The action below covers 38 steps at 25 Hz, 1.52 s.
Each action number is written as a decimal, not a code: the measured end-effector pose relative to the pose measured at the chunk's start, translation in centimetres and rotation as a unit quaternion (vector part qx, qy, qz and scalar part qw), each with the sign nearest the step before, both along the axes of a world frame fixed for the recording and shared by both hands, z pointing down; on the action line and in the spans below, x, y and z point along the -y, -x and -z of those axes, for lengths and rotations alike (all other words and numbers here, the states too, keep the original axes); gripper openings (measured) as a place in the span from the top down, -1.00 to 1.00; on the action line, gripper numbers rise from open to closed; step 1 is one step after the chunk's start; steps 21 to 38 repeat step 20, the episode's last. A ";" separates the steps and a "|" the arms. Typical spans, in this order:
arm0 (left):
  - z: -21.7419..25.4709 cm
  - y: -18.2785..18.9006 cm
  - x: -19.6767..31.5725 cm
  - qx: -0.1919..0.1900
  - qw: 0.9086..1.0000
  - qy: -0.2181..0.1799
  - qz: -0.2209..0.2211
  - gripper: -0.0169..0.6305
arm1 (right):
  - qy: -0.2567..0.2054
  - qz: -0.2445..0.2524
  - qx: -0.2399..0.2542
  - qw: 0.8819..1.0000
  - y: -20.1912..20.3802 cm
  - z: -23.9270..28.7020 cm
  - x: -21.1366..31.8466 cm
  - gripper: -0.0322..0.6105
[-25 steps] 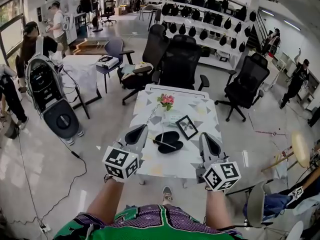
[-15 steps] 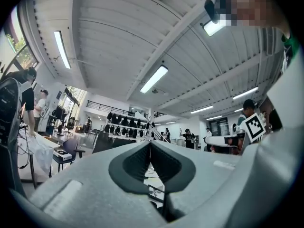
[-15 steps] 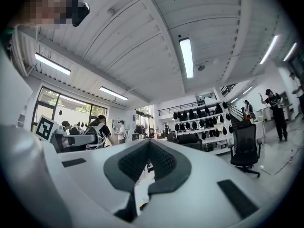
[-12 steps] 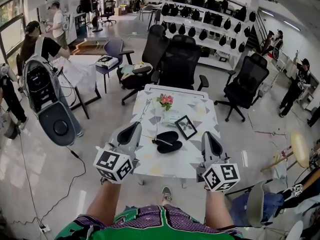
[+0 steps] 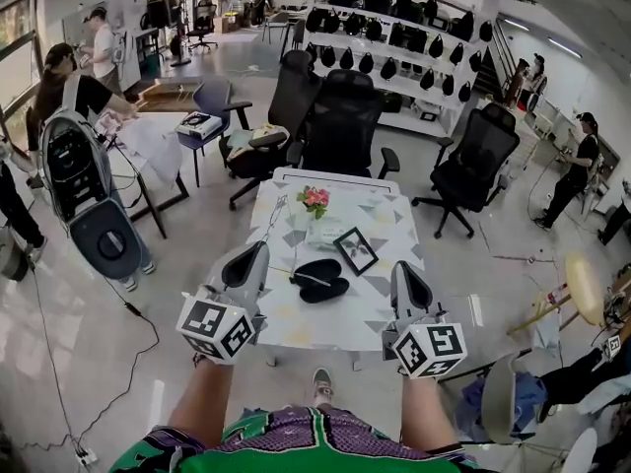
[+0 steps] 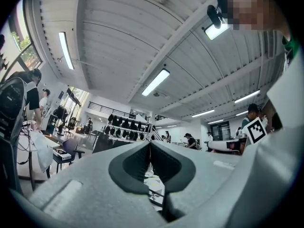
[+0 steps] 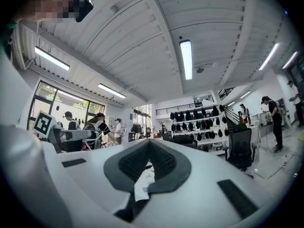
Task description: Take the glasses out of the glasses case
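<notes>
**Both tongs closed and empty, short of the open case**

Your left tongs (image 5: 258, 252) and right tongs (image 5: 402, 272) are held at the near end of the table (image 5: 296, 328). Each has its jaws pressed together with nothing between them. The glasses case (image 5: 317, 279), black and lying open, sits on the table between the two tongs and a little ahead of their tips, touching neither. A thin pale line (image 5: 314, 278) crosses the case, too small to tell whether it is the glasses. Just beyond the case, on your right tongs' side, lies a black picture frame (image 5: 354, 250). Farther ahead stand pink flowers (image 5: 315, 199). Past the table's far end are black office chairs (image 5: 340, 126), with shelves of dark objects (image 5: 394, 42) behind them. Well off to the left of your left tongs, a person (image 5: 59, 82) bends over another table.
</notes>
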<state>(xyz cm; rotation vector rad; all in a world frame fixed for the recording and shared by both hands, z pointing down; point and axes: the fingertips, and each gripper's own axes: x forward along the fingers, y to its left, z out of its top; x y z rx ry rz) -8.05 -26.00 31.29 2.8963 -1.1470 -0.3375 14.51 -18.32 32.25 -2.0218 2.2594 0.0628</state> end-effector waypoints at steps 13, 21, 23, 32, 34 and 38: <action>-0.4 -0.7 -0.3 0.005 1.000 -0.001 -0.003 0.90 | 0.012 0.003 0.010 1.000 -0.7 -1.4 -0.5 0.90; -0.1 -1.2 -0.6 0.010 1.000 -0.006 -0.003 0.90 | 0.017 0.007 0.015 1.000 -1.0 -1.6 -0.8 0.90; -0.1 -1.2 -0.6 0.010 1.000 -0.006 -0.003 0.90 | 0.017 0.007 0.015 1.000 -1.0 -1.6 -0.8 0.90; -0.1 -1.2 -0.6 0.010 1.000 -0.006 -0.003 0.90 | 0.017 0.007 0.015 1.000 -1.0 -1.6 -0.8 0.90; -0.1 -1.2 -0.6 0.010 1.000 -0.006 -0.003 0.90 | 0.017 0.007 0.015 1.000 -1.0 -1.6 -0.8 0.90; -0.1 -1.2 -0.6 0.010 1.000 -0.006 -0.003 0.90 | 0.017 0.007 0.015 1.000 -1.0 -1.6 -0.8 0.90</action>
